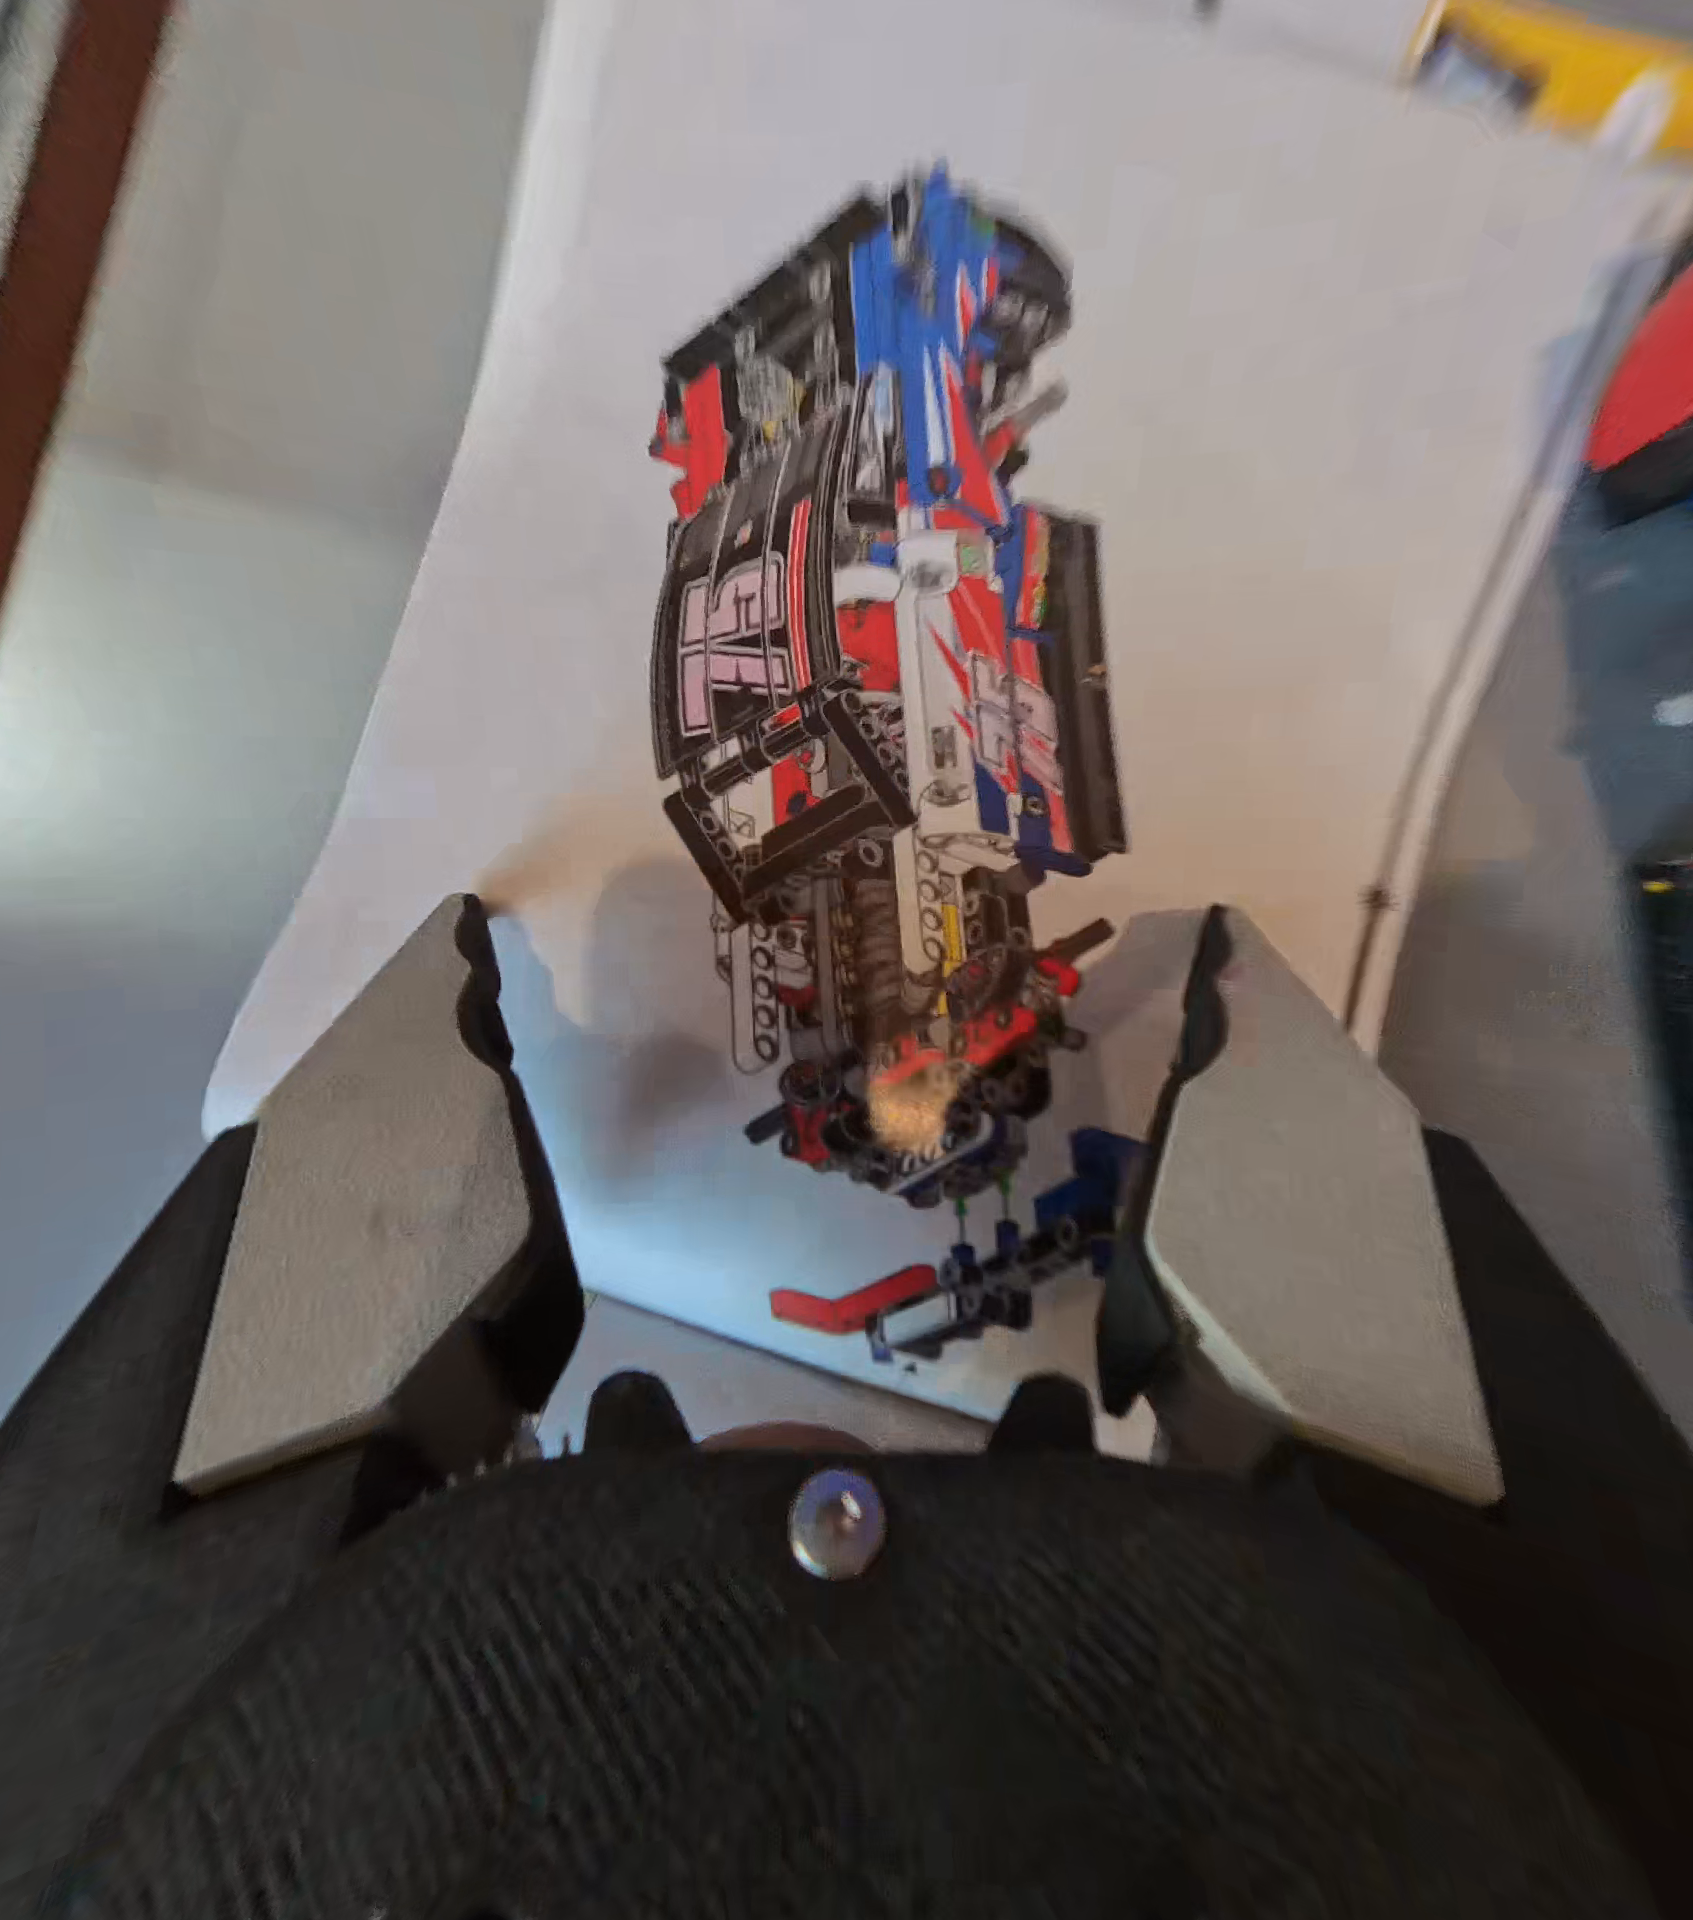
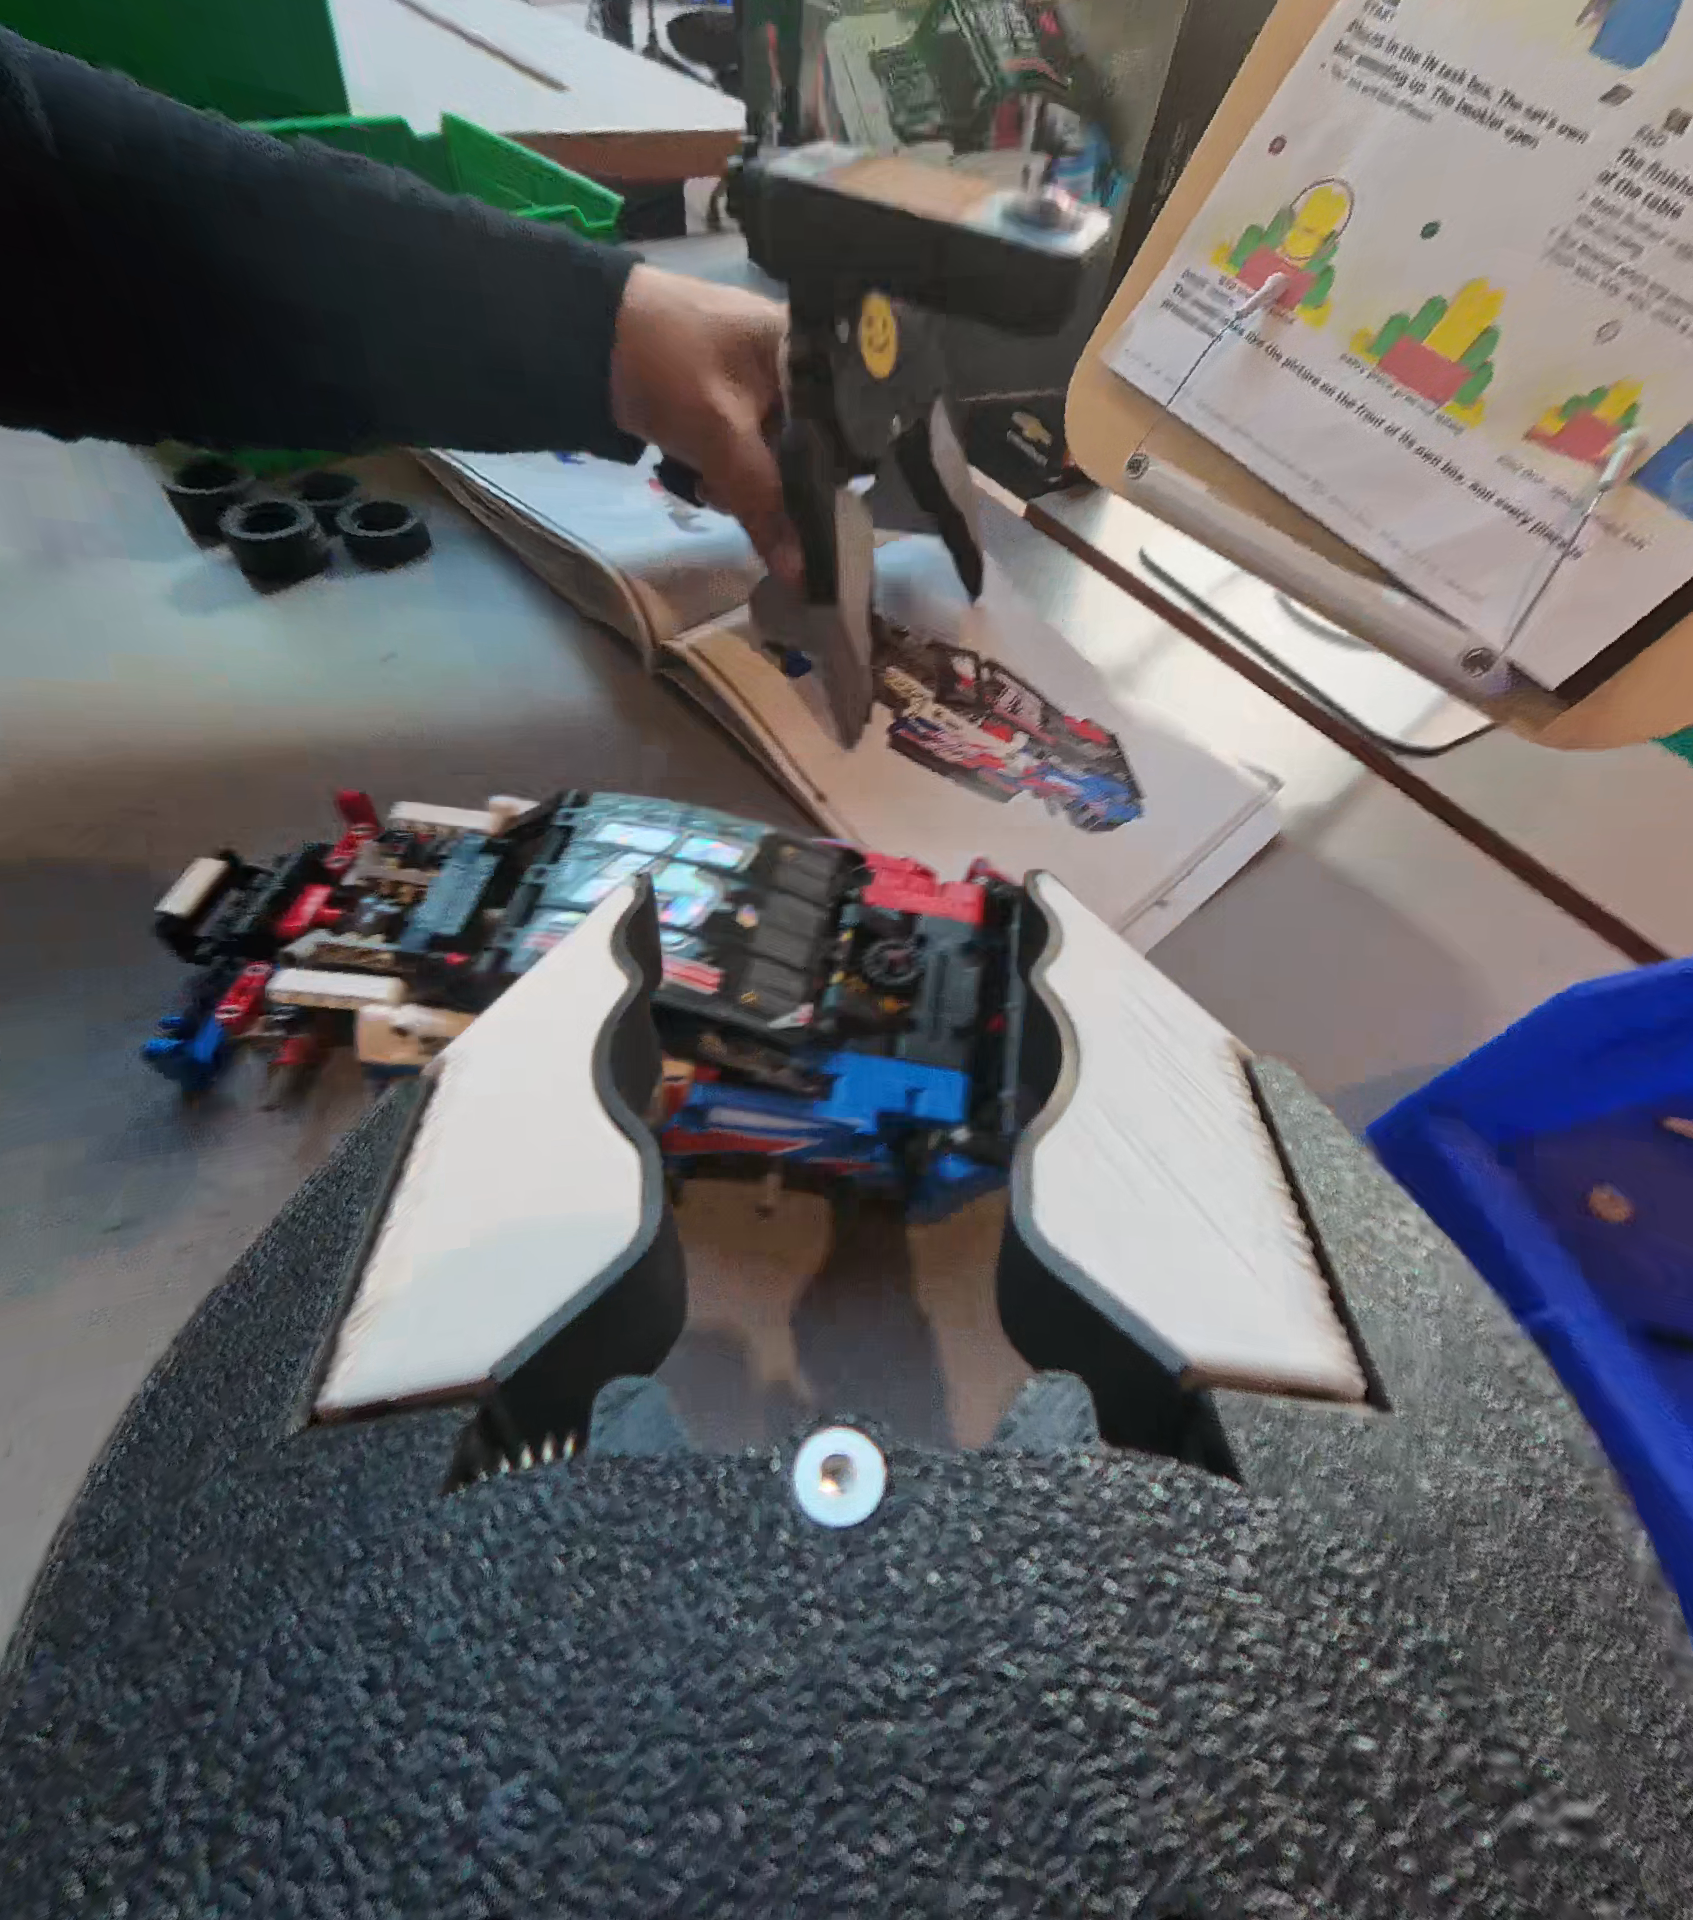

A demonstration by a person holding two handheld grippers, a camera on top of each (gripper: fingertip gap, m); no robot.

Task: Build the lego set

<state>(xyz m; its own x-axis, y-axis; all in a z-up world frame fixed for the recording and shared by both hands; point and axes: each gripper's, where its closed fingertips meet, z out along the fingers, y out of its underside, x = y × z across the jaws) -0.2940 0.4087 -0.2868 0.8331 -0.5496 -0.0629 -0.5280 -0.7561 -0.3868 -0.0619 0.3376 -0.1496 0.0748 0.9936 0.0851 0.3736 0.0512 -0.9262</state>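
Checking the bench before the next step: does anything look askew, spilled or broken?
The model looks unfinished: it has no wheels, and four tyres sit apart at the far left of the table. A few small bits lie in the blue bin. Nothing looks spilled or broken.

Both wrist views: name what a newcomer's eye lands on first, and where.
The half-built car model, black, red and blue, lies on the grey table just beyond the open right tongs. Behind it the open left tongs hang over the open instruction booklet, whose page shows a large picture of the car. Four black tyres sit far left.
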